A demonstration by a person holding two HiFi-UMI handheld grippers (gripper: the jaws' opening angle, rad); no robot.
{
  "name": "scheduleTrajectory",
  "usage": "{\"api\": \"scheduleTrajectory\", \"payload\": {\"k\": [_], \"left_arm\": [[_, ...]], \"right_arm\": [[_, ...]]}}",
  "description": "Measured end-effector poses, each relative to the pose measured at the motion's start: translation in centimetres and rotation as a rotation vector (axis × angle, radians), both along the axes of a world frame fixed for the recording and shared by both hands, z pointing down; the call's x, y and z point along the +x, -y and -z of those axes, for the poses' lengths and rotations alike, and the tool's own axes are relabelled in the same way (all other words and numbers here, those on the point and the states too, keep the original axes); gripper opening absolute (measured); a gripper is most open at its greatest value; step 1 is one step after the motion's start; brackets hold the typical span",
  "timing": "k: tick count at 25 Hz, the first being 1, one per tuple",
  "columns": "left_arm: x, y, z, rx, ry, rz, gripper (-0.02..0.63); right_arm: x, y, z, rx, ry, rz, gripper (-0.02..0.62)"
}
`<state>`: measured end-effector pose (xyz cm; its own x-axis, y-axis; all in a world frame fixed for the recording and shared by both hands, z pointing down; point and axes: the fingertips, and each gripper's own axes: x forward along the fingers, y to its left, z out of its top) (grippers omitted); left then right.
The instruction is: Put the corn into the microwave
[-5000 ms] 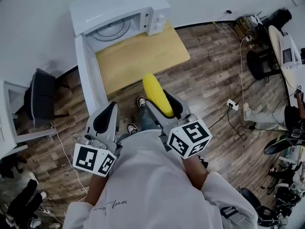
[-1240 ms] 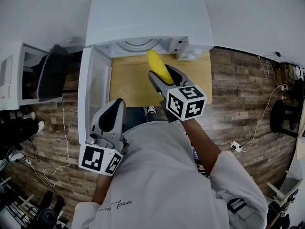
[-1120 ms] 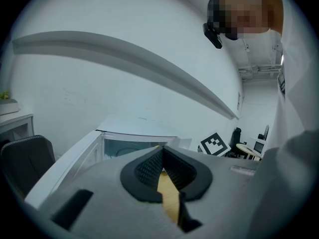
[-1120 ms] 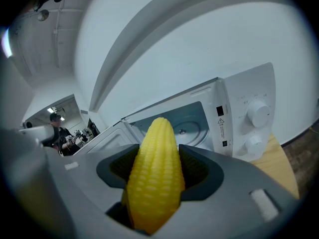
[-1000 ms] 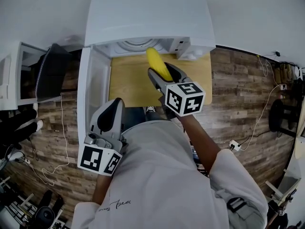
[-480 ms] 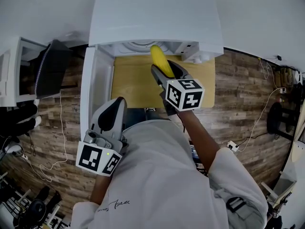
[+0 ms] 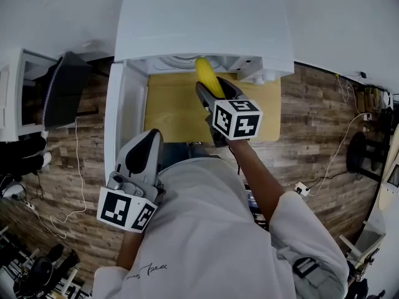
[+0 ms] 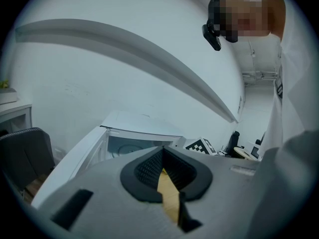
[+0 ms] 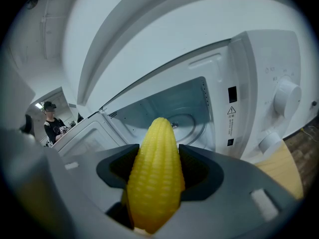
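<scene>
Left gripper point(image 7: 149, 137): my jaws were pressed together with nothing between them, held low near my chest.
Right gripper point(image 7: 213, 91): my jaws clamped the corn point(image 7: 203, 73), its tip jutting past them.
Right arm point(image 7: 250, 167): stretched forward.
Left arm point(image 7: 128, 249): bent, tucked close.

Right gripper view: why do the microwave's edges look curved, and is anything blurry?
Right gripper view: the wide lens bows the microwave and darkens the corners; the corn is sharp. Left gripper view: same bowing and dark rim. Head view: even light, the microwave's white top nearly washed out.
</scene>
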<state>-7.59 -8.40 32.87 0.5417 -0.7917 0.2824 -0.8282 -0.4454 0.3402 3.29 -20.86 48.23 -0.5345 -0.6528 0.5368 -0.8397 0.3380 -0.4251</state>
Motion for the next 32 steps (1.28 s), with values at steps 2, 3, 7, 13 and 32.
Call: {"api": "scheduleTrajectory", "payload": {"k": [2, 3, 7, 13, 32], "left_arm": [[-0.2, 0.0, -0.1, -0.002, -0.001, 0.001, -0.006], [-0.3, 0.0, -0.2, -0.003, -0.002, 0.001, -0.006], [-0.6, -0.2, -0.4, -0.008, -0.013, 0.004, -0.006], [-1.5, -0.1, -0.4, -0.014, -0.014, 0.012, -0.006], [-2.3, 0.4, -0.7, -0.028, -0.024, -0.004, -0.006]], "right_arm": [[-0.2, 0.2, -0.2, -0.001, -0.006, -0.001, 0.261], [-0.3, 0.4, -0.3, -0.001, -0.008, 0.000, 0.261], [-0.9, 0.9, -1.0, 0.002, -0.028, 0.012, 0.261], [-2.0, 2.3, -1.9, 0.006, -0.057, 0.025, 0.261], [-4.0, 5.5, -4.5, 0.037, -0.190, 0.013, 0.261]]}}
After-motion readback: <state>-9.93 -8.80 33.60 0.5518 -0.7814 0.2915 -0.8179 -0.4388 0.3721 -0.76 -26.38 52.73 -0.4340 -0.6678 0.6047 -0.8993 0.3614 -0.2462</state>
